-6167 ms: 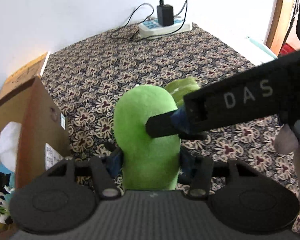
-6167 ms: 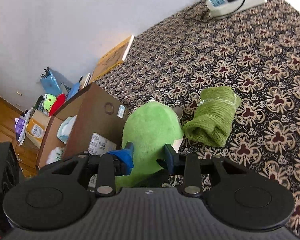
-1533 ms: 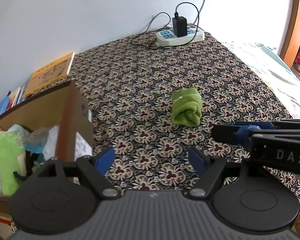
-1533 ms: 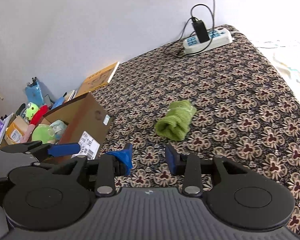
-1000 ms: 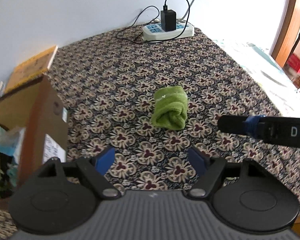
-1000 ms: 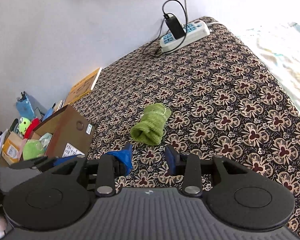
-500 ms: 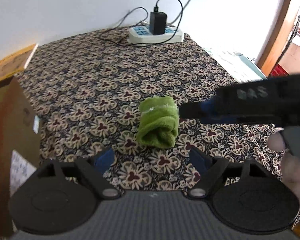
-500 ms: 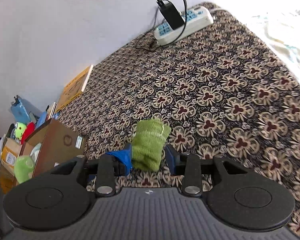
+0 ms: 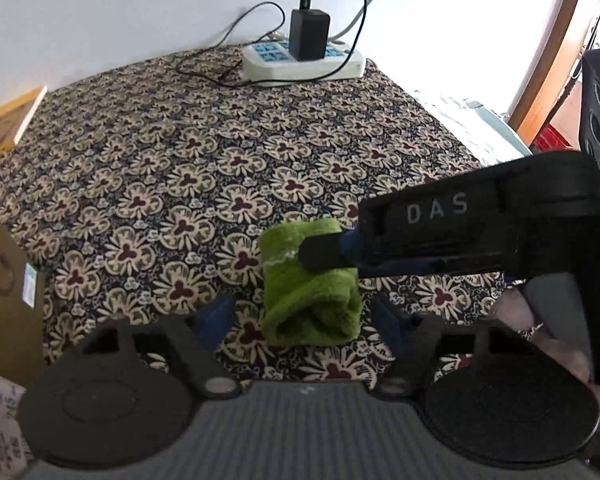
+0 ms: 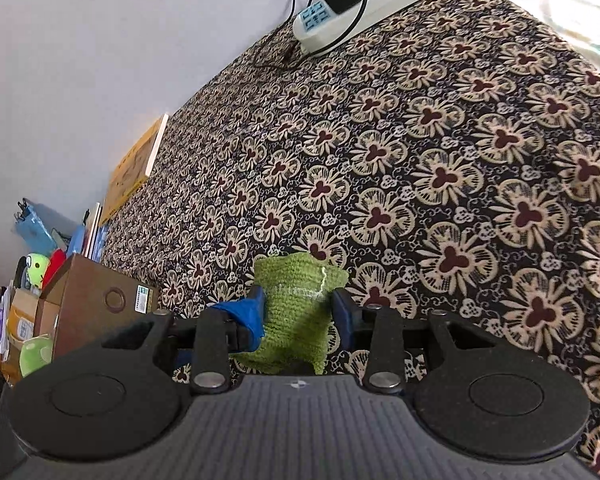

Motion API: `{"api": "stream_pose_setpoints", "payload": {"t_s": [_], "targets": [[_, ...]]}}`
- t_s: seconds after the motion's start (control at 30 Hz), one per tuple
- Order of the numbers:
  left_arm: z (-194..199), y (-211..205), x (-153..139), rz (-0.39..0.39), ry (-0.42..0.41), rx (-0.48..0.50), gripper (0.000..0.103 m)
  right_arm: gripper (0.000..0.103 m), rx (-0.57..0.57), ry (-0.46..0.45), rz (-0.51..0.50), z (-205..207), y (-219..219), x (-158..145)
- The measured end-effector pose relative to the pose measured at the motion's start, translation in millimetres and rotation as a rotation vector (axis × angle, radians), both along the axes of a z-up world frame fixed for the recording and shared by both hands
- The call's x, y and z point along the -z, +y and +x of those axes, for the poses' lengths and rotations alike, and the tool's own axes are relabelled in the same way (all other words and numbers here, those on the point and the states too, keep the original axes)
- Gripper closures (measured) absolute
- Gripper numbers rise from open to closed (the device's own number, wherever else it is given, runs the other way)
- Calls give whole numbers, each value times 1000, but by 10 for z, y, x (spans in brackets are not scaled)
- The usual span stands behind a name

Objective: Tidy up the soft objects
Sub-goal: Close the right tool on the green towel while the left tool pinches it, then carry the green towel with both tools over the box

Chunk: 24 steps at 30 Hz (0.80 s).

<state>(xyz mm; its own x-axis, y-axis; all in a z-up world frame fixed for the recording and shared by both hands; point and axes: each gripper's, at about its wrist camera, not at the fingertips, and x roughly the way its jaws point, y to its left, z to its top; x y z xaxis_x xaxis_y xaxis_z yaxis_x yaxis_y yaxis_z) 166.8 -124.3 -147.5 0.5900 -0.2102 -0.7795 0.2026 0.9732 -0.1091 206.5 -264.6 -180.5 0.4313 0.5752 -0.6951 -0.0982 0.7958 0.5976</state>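
Observation:
A rolled green towel (image 9: 308, 304) lies on the flower-patterned bedspread (image 9: 160, 184). My left gripper (image 9: 302, 316) straddles its near end; its jaws are closing, with a strip of bedspread still showing between each blue pad and the towel. My right gripper (image 9: 328, 258) comes in from the right over the towel's far end. In the right wrist view the towel (image 10: 300, 280) sits between the right gripper's (image 10: 298, 308) fingers, close against both pads, and those jaws are opening. Neither gripper has lifted it.
A brown cardboard box (image 10: 96, 300) stands at the bed's left edge with a green plush (image 10: 36, 354) inside. A white power strip (image 9: 304, 64) with a black charger lies by the wall. A yellow book (image 10: 136, 168) rests at the left edge. A hand (image 9: 540, 320) holds the right gripper.
Both grippers moved forward and down onto the towel. The left jaws narrowed around its near end, and the right gripper's fingers slid along the towel's sides.

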Motion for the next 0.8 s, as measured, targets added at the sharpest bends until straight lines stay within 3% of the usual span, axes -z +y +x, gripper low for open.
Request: {"api": "stream_pose_setpoints", "payload": {"t_s": [0.07, 0.13, 0.23, 0.43, 0.8], "targets": [[41, 17, 40, -14, 20, 6, 54, 84, -19, -9, -12, 5, 34, 6], [52, 44, 59, -33, 30, 5, 57, 87, -42, -31, -30, -17, 95, -3], [27, 77, 34, -60, 28, 5, 71, 90, -57, -46, -29, -89, 133, -34], [-216, 78, -83, -86, 15, 44, 76, 91, -76, -73, -61, -339, 176, -175], [-779, 328, -477, -79, -124, 83, 79, 91, -129, -205, -121, -808, 494, -648]]}}
